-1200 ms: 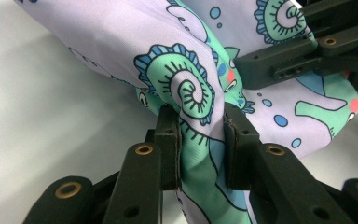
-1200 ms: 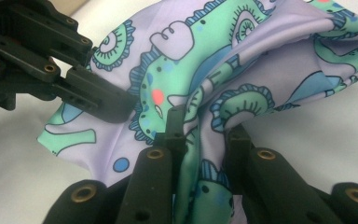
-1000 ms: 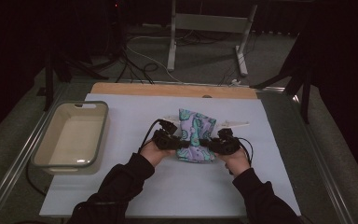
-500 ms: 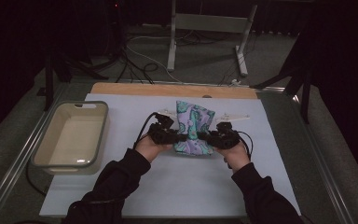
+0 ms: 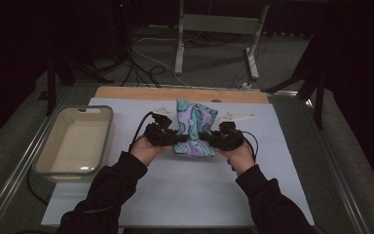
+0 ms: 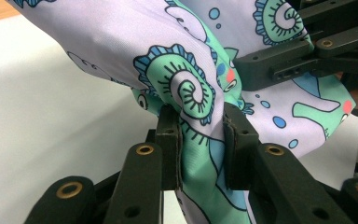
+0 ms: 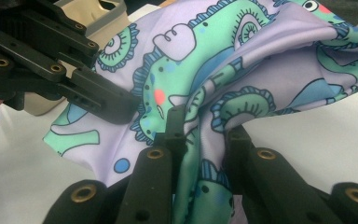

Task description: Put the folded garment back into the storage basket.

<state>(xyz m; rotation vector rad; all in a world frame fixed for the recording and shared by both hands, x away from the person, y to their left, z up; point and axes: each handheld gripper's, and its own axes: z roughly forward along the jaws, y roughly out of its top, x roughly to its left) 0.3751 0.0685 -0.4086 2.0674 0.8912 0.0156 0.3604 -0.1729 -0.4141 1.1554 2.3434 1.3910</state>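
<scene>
A patterned cloth (image 5: 193,127), lilac with green swirls and blue dots, is held up over the middle of a white mat (image 5: 185,190), its upper part standing tall and its lower edge bunched between two grippers. The left gripper (image 5: 175,138) pinches the cloth's left side; seen from its own camera, the two black jaws are clamped on a gathered fold of the cloth (image 6: 186,88), the fabric squeezed tight between the pads. The right gripper (image 5: 205,138) grips the cloth's right side, and from its own camera a twisted fold of the cloth (image 7: 242,70) is caught between its jaws in the same way. Each gripper appears in the other's camera, the right gripper (image 6: 303,60) reaching in beside the cloth from the upper right, the left gripper (image 7: 51,65) from the upper left, both touching the fabric.

The person's left hand (image 5: 146,148) and right hand (image 5: 236,153) sit just below the cloth, dark sleeves running back toward the near edge of the mat. Cables loop from both grippers.

Well to the left of the cloth, a pale, shallow bin (image 5: 75,141) rests on the mat's left edge. Beyond the cloth, a wooden strip (image 5: 180,93) borders the far side of the mat. Farther back, a metal stand (image 5: 219,29) and loose cables lie on the dark floor.
</scene>
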